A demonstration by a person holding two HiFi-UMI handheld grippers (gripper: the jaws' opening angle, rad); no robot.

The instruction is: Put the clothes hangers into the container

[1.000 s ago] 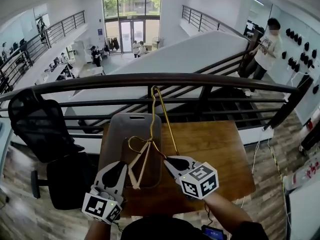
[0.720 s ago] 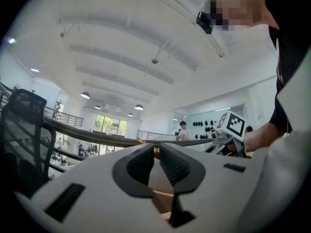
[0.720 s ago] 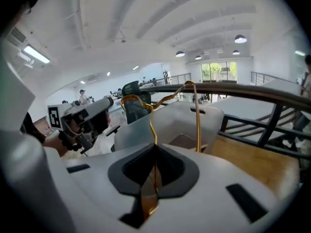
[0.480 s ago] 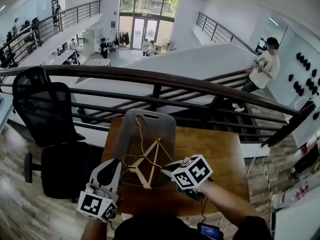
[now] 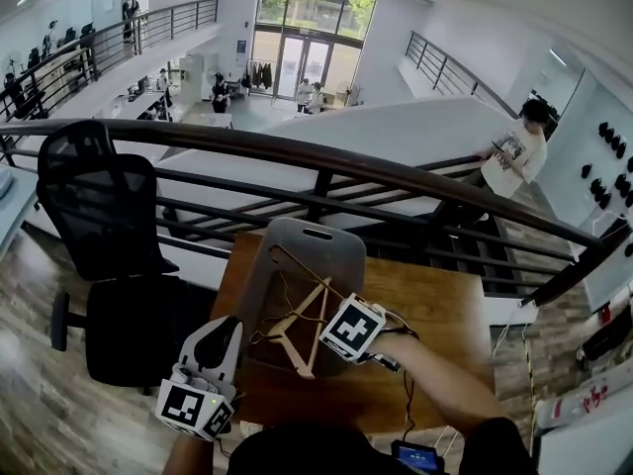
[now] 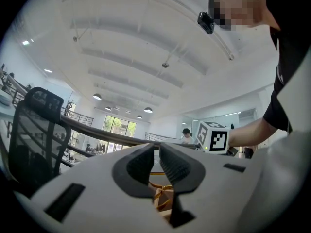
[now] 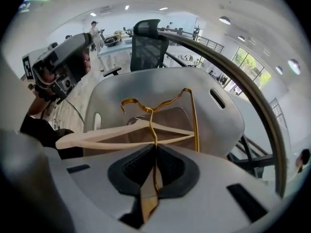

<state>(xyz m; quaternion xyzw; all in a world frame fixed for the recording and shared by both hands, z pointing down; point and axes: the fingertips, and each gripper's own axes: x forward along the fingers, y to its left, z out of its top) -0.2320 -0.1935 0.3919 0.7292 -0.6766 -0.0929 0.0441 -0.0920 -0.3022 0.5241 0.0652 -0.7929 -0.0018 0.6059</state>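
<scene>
Right tongs closed tight on the gold wire hanger, gripping its thin wire stem. They point steeply down over the near right part of the grey container. The wire hanger's hook and shoulders hang inside the container. A pale wooden hanger lies across inside the container, one end sticking out over the near rim. Left tongs are closed and empty, held level at the near left of the container, not touching it. The container sits on the left half of the wooden table. A black office chair stands left of the table, with a dark railing on the far side. A person stands far right.
</scene>
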